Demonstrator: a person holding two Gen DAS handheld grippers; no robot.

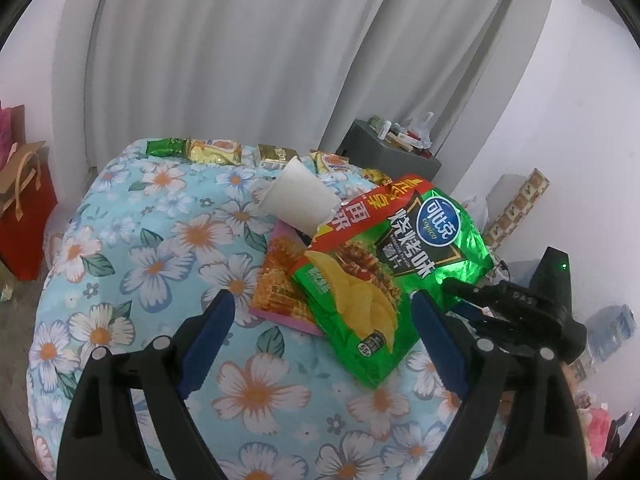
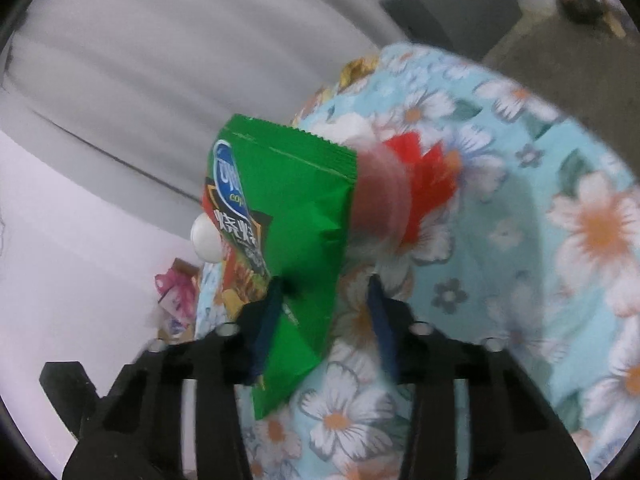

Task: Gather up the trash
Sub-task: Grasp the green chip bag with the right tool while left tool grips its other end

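A green chip bag (image 1: 384, 268) lies on the floral bedspread (image 1: 160, 264), partly over a pink-edged snack packet (image 1: 280, 284), with a white paper cup (image 1: 298, 200) on its side behind it. My left gripper (image 1: 320, 312) is open, hovering in front of the packet and bag. My right gripper (image 1: 480, 300) reaches in from the right at the bag's edge. In the right wrist view the chip bag (image 2: 292, 216) stands between the fingers of my right gripper (image 2: 324, 292), which are apart; the left finger (image 2: 268, 320) touches the bag.
Several gold and green snack packets (image 1: 216, 150) line the bed's far edge. A red paper bag (image 1: 24, 208) stands on the floor at left. A grey cabinet (image 1: 388, 152) with clutter stands behind the bed, by white curtains (image 1: 224, 48).
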